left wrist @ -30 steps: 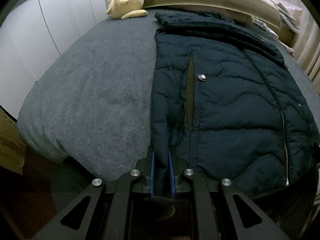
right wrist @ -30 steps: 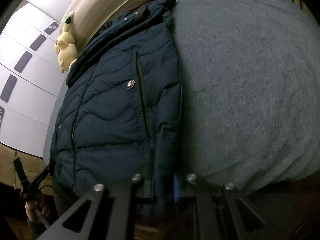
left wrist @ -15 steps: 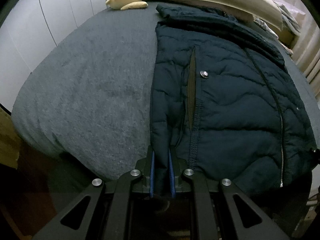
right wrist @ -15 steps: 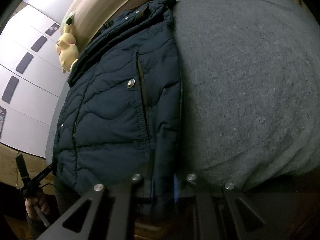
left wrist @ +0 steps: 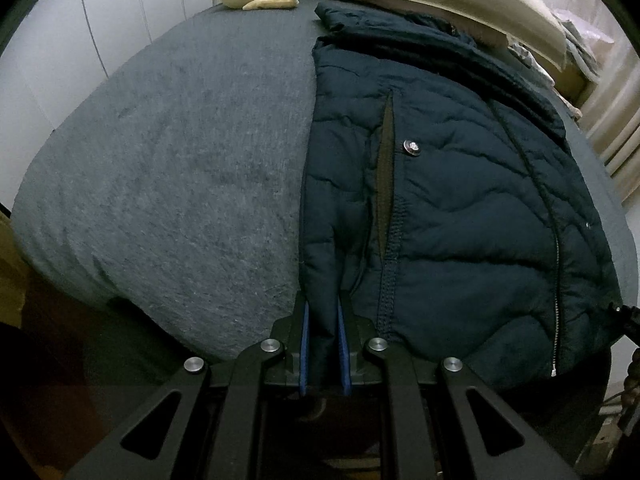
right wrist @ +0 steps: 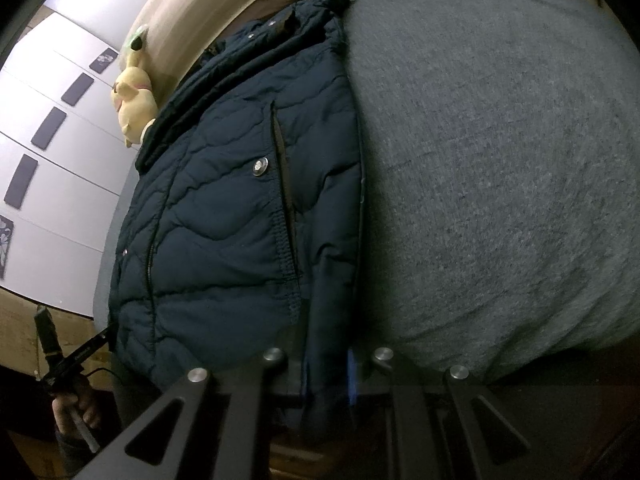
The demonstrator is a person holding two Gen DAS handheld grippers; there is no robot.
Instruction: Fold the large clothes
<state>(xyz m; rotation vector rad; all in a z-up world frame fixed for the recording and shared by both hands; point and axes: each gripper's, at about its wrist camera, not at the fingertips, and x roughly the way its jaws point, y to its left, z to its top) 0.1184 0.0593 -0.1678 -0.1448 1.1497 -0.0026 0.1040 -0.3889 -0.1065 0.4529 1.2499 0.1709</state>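
1. Jacket (left wrist: 440, 200) lies flat on the grey bed (left wrist: 180, 180); the left gripper (left wrist: 323, 344) is clamped on its near hem corner — lifting level with the other would keep the fold square.
2. Right gripper (right wrist: 328, 376) pinches the opposite corner (right wrist: 332, 320); sleeves are hidden — the hem beneath is cut off.

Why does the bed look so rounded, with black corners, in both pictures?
Left wrist view: fisheye bulges the grey bed; corners vignetted black; dim light, navy jacket sharp, left claw shadowed. Right wrist view: same bulge; bed grainy, right claw and the hem it grips soft.
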